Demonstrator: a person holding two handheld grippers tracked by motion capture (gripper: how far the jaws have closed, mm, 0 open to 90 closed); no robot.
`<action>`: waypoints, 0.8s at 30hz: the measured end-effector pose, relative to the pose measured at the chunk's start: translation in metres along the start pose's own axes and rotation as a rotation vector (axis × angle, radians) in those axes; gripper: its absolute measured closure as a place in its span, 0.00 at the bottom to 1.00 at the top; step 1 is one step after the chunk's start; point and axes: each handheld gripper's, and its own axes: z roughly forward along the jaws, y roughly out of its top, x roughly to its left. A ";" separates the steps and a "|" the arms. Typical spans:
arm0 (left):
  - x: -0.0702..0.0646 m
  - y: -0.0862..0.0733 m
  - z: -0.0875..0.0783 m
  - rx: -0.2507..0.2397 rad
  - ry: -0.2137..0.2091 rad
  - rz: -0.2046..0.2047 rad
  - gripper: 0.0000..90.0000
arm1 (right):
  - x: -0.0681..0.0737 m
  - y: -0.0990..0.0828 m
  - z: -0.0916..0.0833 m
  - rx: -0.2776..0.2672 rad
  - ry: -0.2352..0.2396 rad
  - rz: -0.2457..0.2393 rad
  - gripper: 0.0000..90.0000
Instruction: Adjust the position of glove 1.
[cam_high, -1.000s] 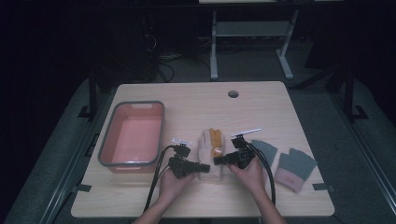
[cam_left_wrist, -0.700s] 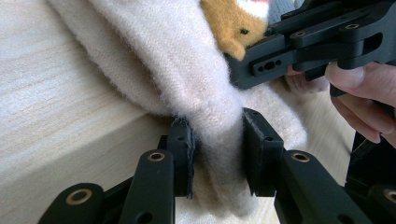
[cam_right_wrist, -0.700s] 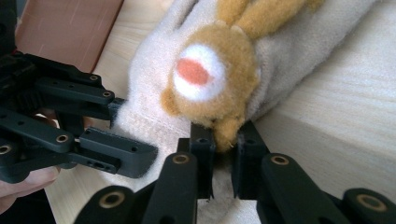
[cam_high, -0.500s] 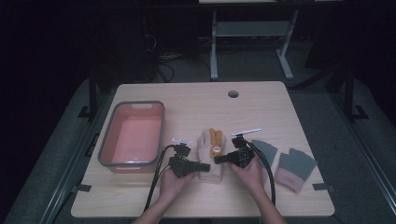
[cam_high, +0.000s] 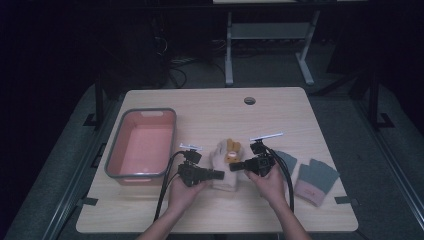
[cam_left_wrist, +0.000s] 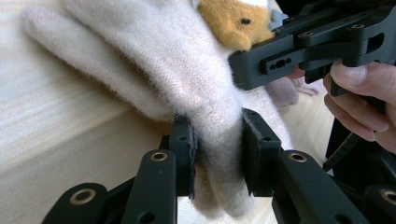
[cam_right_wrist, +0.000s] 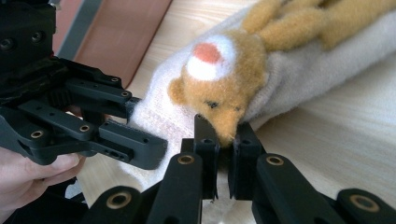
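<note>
1. Cream fuzzy knit glove with an orange plush bear patch (cam_high: 225, 159) lies flat near table centre, just toward 6 o'clock of it, fingers pointing to 12 o'clock, cuff toward the person.
2. Left gripper (cam_high: 219, 175) comes in from 9 o'clock of the glove. The left gripper view has its black jaws clamped on a fold of cream knit (cam_left_wrist: 219, 140), pads pressing both sides. Gripping the glove.
3. Right gripper (cam_high: 235, 165) comes in from 3 o'clock of the glove. Its jaws have just been closing; the right gripper view shows them pinched nearly together on the lower edge of the orange plush bear patch (cam_right_wrist: 233, 88). Gripping the glove at the bear.
4. The two grippers face each other across the glove, tips close together.
5. Pink plastic bin with grey rim (cam_high: 112, 160) sits at 9 o'clock of the glove, apart from it, beyond the left gripper.
6. Two grey knit gloves, one with a pink cuff (cam_high: 312, 181), lie at 3 o'clock, beyond the right hand (cam_high: 272, 182).
7. Light wood table (cam_high: 210, 112) has a round cable hole (cam_high: 249, 100) at 12 o'clock.
</note>
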 end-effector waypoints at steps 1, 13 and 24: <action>-0.001 0.001 -0.001 0.000 0.001 0.005 0.76 | 0.001 0.001 -0.002 -0.003 0.001 -0.005 0.94; -0.009 0.013 -0.016 -0.027 -0.014 0.030 0.77 | 0.013 0.011 -0.015 -0.035 0.018 -0.025 0.94; -0.016 0.027 -0.033 -0.053 -0.020 0.056 0.77 | 0.027 0.025 -0.025 -0.056 0.032 -0.042 0.94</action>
